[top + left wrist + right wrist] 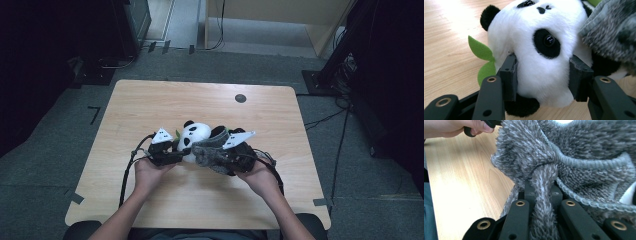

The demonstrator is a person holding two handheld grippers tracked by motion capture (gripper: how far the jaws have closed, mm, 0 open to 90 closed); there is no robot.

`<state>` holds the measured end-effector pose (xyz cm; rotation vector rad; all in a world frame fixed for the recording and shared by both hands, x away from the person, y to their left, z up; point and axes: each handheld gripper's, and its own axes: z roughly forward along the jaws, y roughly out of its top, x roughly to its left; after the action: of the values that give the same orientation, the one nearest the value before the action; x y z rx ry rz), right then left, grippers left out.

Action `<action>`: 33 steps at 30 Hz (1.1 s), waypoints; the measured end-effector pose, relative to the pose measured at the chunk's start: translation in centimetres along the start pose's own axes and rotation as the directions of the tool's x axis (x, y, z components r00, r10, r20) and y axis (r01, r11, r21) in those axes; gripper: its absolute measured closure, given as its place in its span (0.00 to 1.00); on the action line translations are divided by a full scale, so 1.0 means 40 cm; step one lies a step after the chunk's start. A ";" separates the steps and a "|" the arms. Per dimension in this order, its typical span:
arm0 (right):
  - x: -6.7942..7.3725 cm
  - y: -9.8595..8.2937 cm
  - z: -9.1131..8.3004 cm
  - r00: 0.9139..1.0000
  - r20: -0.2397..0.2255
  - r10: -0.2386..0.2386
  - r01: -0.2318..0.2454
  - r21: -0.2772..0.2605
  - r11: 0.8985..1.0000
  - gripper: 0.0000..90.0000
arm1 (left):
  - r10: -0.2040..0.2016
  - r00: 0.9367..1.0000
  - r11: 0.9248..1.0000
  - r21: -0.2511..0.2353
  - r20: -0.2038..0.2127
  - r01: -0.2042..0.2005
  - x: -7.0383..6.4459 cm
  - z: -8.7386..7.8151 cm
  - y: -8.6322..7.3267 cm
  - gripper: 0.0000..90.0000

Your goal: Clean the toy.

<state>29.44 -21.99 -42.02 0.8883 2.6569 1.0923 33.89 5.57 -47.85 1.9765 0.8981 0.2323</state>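
Pale wooden table [150, 105] in a dim room — the panda plush [541, 50] sat near-centre, its head clamped by the left gripper [542, 75] for steadiness. At three o'clock, the right gripper [543, 195] pinched the grey fuzzy cloth [574, 152] — apparently dressing it.

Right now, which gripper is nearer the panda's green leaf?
Left. The left gripper clamps the panda's head right beside the green leaf; the right gripper pinches the grey fuzzy cloth farther off.

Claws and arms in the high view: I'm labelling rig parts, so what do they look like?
Both claws, left and right, are black and blocky, each topped by a pale three-cornered plate and trailing a black cable. Brass-ringed holes mark the linkages in the gripper views. The forearms are bare, without sleeves.
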 end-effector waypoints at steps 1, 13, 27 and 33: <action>-0.002 -0.003 -0.003 1.000 0.000 0.006 -0.006 -0.001 1.000 0.93 | 0.002 1.000 1.000 0.000 0.001 -0.002 0.000 0.000 0.000 0.55; -0.050 -0.039 -0.063 0.994 0.044 0.104 -0.102 -0.038 0.994 0.93 | 0.014 1.000 1.000 0.003 -0.005 -0.014 -0.003 0.001 -0.001 0.56; -0.024 0.069 -0.114 0.997 0.014 0.082 -0.077 -0.199 0.977 0.93 | -0.014 1.000 1.000 -0.004 -0.013 0.014 -0.005 0.000 0.000 0.55; -0.019 0.162 -0.031 0.998 0.032 0.051 -0.045 -0.171 0.984 0.93 | -0.016 1.000 1.000 -0.010 -0.013 0.015 -0.005 0.000 0.000 0.55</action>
<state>32.70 -19.53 -36.81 0.9331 2.4796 1.2794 33.73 5.42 -47.83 1.9605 0.9188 0.2406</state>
